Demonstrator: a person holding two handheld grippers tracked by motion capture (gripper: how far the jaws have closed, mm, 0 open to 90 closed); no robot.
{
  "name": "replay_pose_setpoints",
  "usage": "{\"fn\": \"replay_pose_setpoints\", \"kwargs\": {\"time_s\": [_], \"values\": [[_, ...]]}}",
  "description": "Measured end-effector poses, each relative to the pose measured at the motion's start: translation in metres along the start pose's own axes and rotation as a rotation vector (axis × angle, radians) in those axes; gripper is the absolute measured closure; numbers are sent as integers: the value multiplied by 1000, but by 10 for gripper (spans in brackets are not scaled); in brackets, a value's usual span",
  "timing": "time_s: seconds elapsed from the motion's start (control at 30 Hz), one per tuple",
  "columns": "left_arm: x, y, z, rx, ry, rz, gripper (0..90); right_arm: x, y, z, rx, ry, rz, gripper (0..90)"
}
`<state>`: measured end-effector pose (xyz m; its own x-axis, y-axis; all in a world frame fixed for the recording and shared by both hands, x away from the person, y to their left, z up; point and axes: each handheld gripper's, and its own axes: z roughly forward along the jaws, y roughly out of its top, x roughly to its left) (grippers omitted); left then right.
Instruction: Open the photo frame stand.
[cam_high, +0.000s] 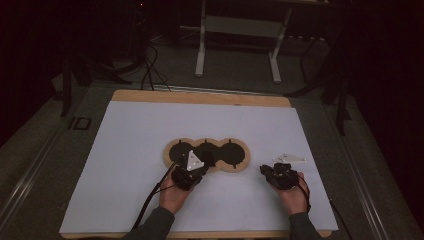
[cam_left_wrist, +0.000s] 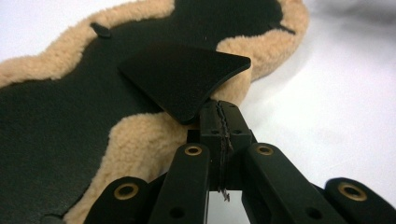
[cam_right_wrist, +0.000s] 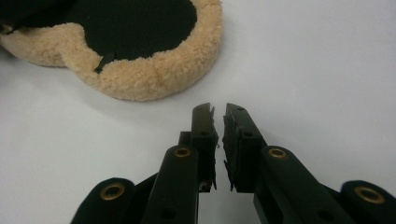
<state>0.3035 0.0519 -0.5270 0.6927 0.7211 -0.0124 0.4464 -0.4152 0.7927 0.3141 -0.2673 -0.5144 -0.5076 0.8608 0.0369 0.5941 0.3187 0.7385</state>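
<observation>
On the left, our left tool (cam_left_wrist: 219, 119) has its jaws pressed together on the corner of a flat black flap (cam_left_wrist: 184, 79), a thin dark piece with one rounded corner that we hold lifted at a tilt above the fleece-edged pad (cam_left_wrist: 140, 140). In the high view the same left tool (cam_high: 200, 165) sits at the near edge of that pad (cam_high: 172, 162), with our left hand (cam_high: 174, 195) behind it and the cable trailing back toward the near edge of the white surface (cam_high: 125, 150).

The pad lies near the middle of the surface, three round lobes joined in a row, each black inside and bordered with tan fleece; the flap we grip belongs to the near side between the left and middle lobes. A small black tab (cam_left_wrist: 100, 30) sticks up from the fleece at the far side in the left gripper view.

To the right, our right tool (cam_right_wrist: 219, 121) rests just off the pad's right lobe (cam_right_wrist: 140, 74), apart from it, its jaws nearly together with a narrow gap and nothing between them. From above, the right tool (cam_high: 267, 172) and our right hand (cam_high: 294, 192) lie on bare white surface, and a grey plate (cam_high: 290, 158) shows just above the tool.
</observation>
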Motion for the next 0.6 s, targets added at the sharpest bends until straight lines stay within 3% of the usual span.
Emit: {"fn": "replay_pose_setpoints", "kwargs": {"time_s": [0.23,0.4,0.53,0.6], "values": [[7,14,-7,-31,21,-23,899,0,0,1,5,-1,-2,822],[11,16,-9,-10,28,-24,898,0,0,1,3,1,1,822],[9,15,-10,3,8,-2,856,0,0,1,8,0,0,810],[6,15,-13,-1,-23,21,815,0,-1,1,5,-1,1,805]]}}
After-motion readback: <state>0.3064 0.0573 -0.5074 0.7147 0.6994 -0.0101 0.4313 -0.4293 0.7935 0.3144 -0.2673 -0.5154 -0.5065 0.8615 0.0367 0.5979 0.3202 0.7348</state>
